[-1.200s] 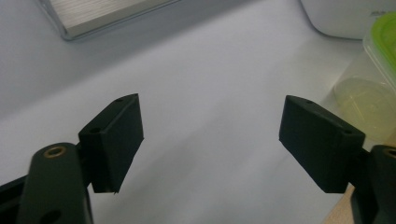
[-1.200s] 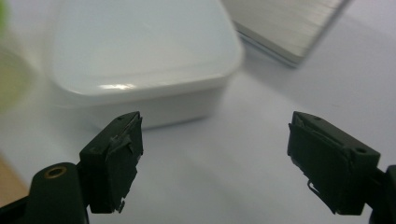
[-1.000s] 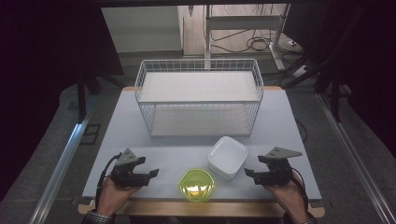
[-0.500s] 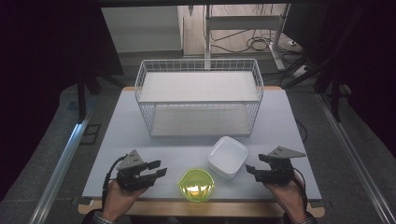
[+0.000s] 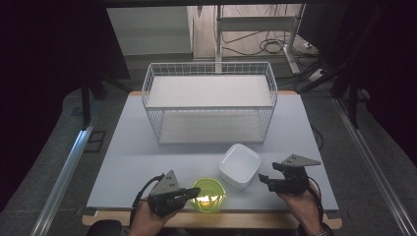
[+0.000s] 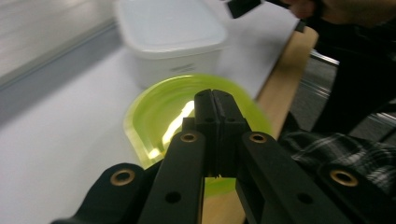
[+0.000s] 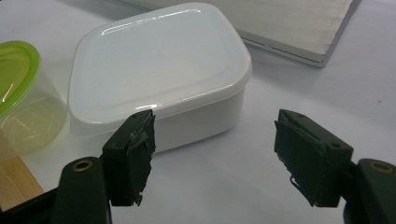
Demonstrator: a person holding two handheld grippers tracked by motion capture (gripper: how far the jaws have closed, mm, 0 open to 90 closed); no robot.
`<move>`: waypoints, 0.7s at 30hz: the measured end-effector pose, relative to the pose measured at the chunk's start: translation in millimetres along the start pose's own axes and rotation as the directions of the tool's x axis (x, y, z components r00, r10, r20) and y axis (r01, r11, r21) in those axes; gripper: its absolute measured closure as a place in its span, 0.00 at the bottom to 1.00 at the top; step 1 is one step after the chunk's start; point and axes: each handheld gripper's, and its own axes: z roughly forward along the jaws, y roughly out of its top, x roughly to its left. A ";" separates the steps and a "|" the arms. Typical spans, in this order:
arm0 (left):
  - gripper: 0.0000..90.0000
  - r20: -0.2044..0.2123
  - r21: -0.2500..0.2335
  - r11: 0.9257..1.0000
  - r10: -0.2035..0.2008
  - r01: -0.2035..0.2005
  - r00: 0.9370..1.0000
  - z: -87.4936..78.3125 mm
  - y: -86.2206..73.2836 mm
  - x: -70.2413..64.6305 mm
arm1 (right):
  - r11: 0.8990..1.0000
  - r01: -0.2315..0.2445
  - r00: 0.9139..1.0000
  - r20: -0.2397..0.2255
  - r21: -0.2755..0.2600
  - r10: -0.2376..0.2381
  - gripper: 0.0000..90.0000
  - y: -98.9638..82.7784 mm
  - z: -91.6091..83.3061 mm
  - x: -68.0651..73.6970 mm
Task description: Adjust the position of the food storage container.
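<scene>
L gripper (image 5: 193, 193) jaws just closed, nothing between, tips over green bowl (image 5: 209, 194). R gripper (image 5: 262, 180) open nr white box (image 5: 240, 165).

My left gripper (image 5: 193, 192) has swung in across the table toward the green bowl (image 5: 209, 194) and lifted a little. A second ago it sat well clear of the bowl, out near the table's left front; now its tips reach the rim. Its jaws have just been closing and now meet, pads pressed flat together with nothing between them, above the bowl in the left gripper view.
</scene>
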 end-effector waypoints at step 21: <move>1.00 0.032 0.082 0.994 0.072 -0.074 0.997 66.5 7.3 -42.7 | 1.000 0.008 1.000 0.017 0.011 -0.008 0.32 0.6 1.7 0.6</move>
